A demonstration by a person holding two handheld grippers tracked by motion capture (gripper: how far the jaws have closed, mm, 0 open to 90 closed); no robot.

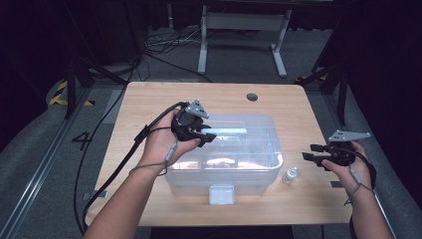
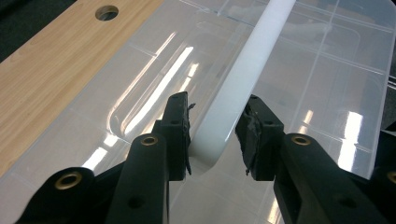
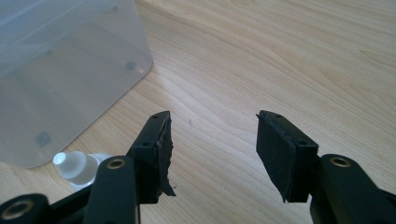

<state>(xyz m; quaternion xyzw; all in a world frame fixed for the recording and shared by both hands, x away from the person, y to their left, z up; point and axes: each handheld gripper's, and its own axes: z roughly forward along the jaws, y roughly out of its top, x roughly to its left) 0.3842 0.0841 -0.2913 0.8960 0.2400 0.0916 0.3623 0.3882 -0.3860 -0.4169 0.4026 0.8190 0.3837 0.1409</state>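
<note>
My left gripper [image 1: 208,137] hung over the lid of the clear plastic box [image 1: 268,169] that sat in the middle of the counter [image 1: 149,99], and the white handle bar [image 2: 236,88] on that lid ran straight away from me between its jaws. In the left gripper view the near end of the bar lay right in the gap, with the left pad [image 2: 180,133] up against its side and the right pad just beside its other edge; whether that side truly pressed I could not tell, so I counted the jaws as closed around the bar without being sure of a firm grip. The lid lay flat on the box, its glossy surface catching the light. My right gripper [image 1: 312,152] rested well apart from this, off the box's right end and low over the bare wood, its jaws standing wide with nothing between them. A small white dropper bottle [image 1: 290,175] stood on the counter just beside the box's near right corner, between the box and my right hand [image 1: 348,167]; in the right gripper view its cap [image 3: 70,163] sat to the left of my left jaw, near but untouched.
</note>
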